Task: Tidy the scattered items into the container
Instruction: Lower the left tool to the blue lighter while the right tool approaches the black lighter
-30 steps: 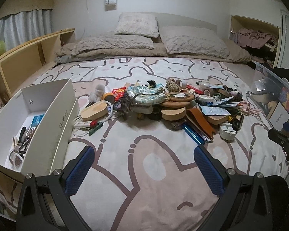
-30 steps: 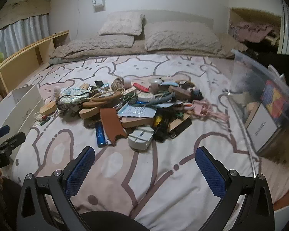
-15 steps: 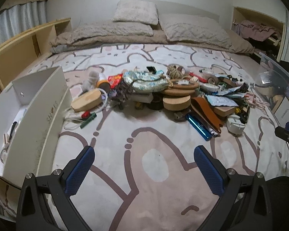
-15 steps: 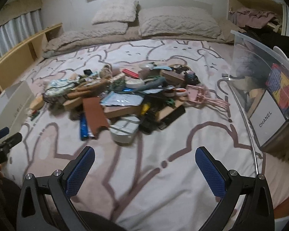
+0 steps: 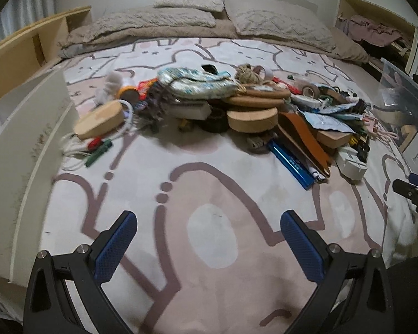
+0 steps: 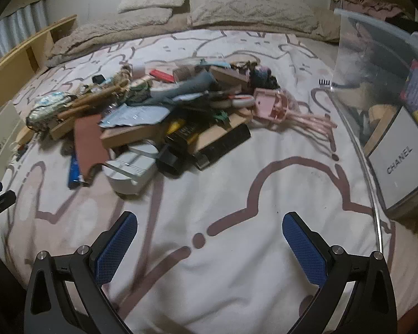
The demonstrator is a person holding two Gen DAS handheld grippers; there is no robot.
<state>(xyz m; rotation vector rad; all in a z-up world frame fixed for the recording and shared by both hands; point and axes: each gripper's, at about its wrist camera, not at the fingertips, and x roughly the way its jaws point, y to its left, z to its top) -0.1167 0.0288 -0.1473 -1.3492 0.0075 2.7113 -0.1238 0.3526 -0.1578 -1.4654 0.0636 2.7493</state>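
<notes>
On the bed [image 5: 209, 250], covered by a pink-and-white patterned blanket, a pile of scattered items [image 5: 237, 105] lies across the middle. Left tongs [image 5: 209, 246]: spread wide, holding nothing, positioned over bare blanket on the near side of the pile and well apart from it. Right tongs [image 6: 210, 246]: likewise spread wide and holding nothing, on the near side of the pile, with the white round case [image 6: 131, 167] as the closest item. A blue flat bar [image 5: 292, 164] and a brown leather strip [image 5: 303, 139] form the pile's near edge. A white box [image 5: 22, 144] stands to the left of the pile; a clear plastic bin [image 6: 381, 89] containing a CHANEL-labelled card stands to the right of the pile.
</notes>
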